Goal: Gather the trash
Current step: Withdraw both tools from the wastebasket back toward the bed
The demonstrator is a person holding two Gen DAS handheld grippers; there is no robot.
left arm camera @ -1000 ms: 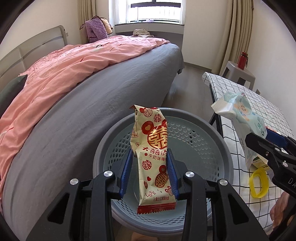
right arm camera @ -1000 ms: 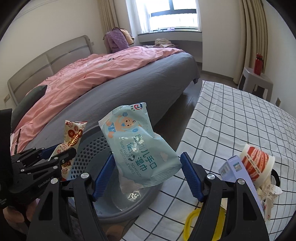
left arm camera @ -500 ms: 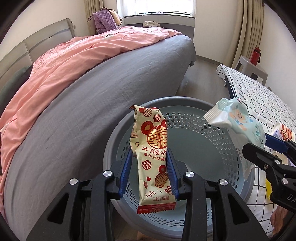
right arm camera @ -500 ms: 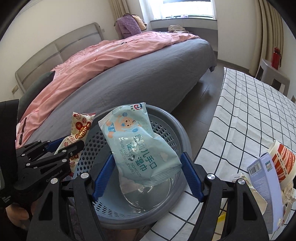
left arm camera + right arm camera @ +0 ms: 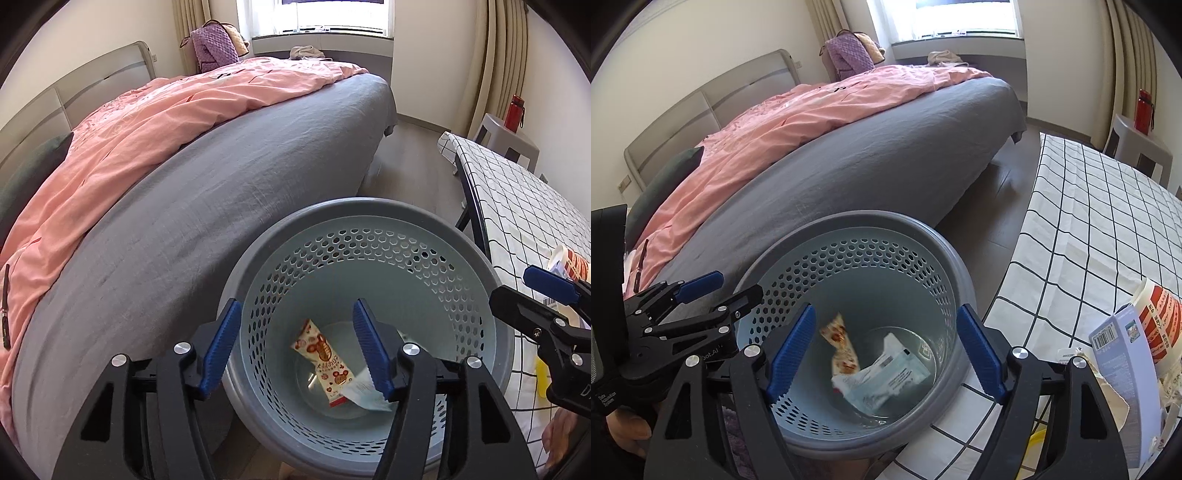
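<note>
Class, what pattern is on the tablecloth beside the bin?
White tablecloth with a black grid check; clearest in the right wrist view.

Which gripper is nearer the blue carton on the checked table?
Right. The right gripper hangs over the basket, beside the blue carton; the left gripper is at the basket's far side, jaws opening, empty.

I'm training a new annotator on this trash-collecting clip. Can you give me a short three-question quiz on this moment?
1. True or false: the cream snack wrapper with red print lies at the bottom of the grey perforated plastic bin.
2. What lies beside it in the bin? A) red bottle B) pale blue wet-wipes pack C) yellow ring
3. Fill in: the left tool holds ____.

Key: 1 true; 2 B; 3 nothing, its jaws are opening above the bin.
</note>
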